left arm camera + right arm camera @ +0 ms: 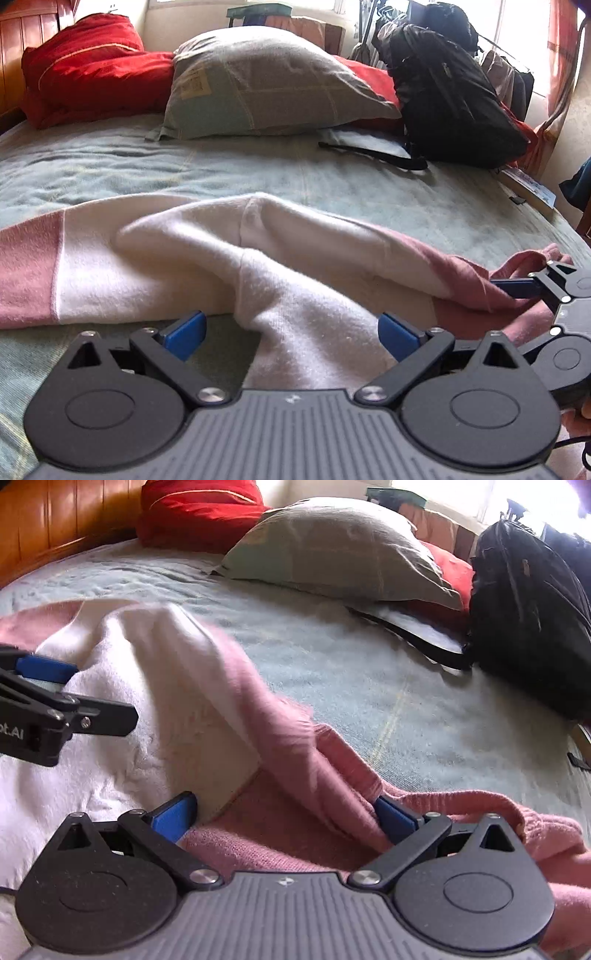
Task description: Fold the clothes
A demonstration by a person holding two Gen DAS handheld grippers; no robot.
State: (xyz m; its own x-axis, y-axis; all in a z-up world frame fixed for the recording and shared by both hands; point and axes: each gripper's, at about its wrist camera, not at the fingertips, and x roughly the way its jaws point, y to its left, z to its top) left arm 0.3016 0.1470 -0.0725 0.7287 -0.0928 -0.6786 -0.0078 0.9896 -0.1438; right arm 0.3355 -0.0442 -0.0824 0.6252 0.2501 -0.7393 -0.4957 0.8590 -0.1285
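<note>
A white and dusty-pink sweater (207, 266) lies rumpled on the pale green bedspread (221, 173). My left gripper (291, 334) is open, its blue pads either side of a white fold of the sweater. My right gripper (284, 818) is open over the pink part of the sweater (288, 738), with pink cloth lying between its pads. The right gripper also shows at the right edge of the left wrist view (517, 288), resting on the pink cloth. The left gripper's finger (48, 672) shows at the left edge of the right wrist view.
A grey-green pillow (266, 81) and red cushions (88, 66) lie at the head of the bed. A black backpack (450, 96) stands at the far right with a flat white bag (369, 142) beside it. A wooden bed frame (55, 520) runs along the left.
</note>
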